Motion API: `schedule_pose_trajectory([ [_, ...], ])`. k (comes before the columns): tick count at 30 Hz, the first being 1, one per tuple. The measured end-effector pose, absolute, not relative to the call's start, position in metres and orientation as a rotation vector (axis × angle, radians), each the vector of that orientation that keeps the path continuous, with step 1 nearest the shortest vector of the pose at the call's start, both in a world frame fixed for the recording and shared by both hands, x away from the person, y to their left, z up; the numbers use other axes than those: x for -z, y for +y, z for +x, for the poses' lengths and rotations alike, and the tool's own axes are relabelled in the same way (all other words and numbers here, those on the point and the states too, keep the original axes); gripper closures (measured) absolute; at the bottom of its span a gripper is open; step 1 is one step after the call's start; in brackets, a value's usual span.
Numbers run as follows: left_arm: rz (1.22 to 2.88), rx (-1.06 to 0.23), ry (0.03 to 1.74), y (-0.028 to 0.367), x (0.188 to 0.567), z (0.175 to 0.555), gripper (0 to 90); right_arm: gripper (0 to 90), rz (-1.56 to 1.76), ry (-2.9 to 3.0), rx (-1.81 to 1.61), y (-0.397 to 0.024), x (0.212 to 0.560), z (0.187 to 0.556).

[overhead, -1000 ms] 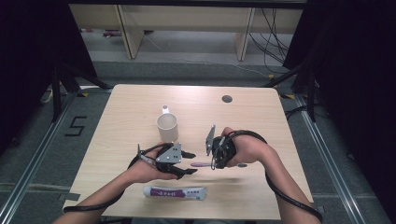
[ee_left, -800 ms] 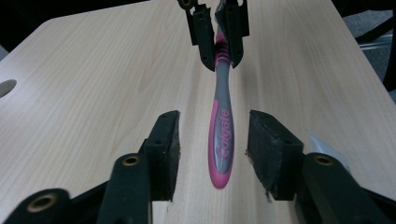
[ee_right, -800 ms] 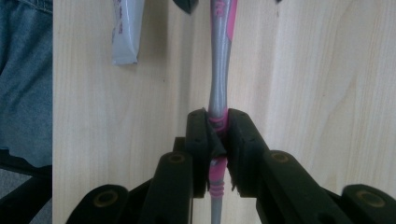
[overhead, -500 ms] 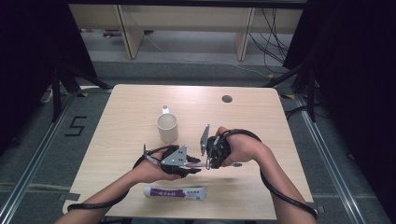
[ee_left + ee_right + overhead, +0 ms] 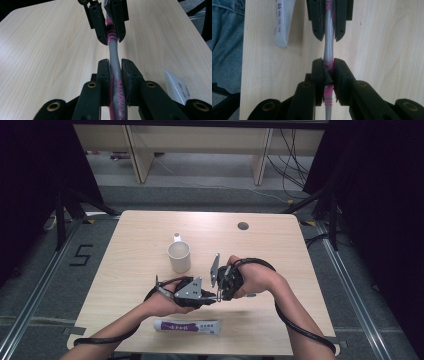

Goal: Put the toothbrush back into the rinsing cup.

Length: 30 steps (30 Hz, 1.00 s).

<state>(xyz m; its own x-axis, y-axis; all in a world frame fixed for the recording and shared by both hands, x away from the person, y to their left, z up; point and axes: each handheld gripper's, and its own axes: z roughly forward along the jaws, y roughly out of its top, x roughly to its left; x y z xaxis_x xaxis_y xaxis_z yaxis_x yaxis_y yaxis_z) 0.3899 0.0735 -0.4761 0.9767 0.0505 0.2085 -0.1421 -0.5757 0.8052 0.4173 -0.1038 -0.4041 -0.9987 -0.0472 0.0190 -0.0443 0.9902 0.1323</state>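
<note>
A grey and pink toothbrush is held level above the table, between my two grippers, which face each other tip to tip. My left gripper has just been closing and its pads now press on the handle at the printed brand name. My right gripper is shut on the pink ribbed part of the toothbrush. In the high view the left gripper and right gripper meet near the table's front centre. The brush head is hidden.
A white toothpaste tube lies near the front edge, below the grippers. A white cup stands upright behind the left hand. The wooden table has a round dark hole at the back right. Floor and cables surround it.
My left gripper's jaws have closed onto the toothbrush handle that the right gripper holds out. Both hands have stayed almost in place.
</note>
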Motion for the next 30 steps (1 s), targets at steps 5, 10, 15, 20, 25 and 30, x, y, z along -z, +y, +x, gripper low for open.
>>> schedule_pose_trajectory([
  [5,2.148,-0.248,-0.044,0.0750,0.4742,0.3891,77.8,79.6,0.130,-3.130,0.235,-0.1032,0.4047,0.4187],
  [10,2.135,-0.256,-0.080,0.0772,0.4703,0.3898,78.0,79.4,0.091,-3.121,0.232,-0.1044,0.4023,0.4172],
  [15,2.135,-0.235,-0.070,0.0773,0.4696,0.3893,78.0,79.4,0.094,-3.110,0.207,-0.1039,0.4003,0.4149],
  [20,2.106,-0.220,-0.048,0.0776,0.4683,0.3897,78.1,79.2,0.039,-3.114,0.220,-0.1057,0.3993,0.4135],
  [25,2.105,-0.220,-0.051,0.0787,0.4677,0.3900,78.2,79.0,0.064,-3.120,0.230,-0.1055,0.3968,0.4145],
  [30,2.096,-0.225,-0.056,0.0788,0.4667,0.3894,78.2,77.6,0.063,-3.118,0.233,-0.1056,0.3976,0.4151],
])
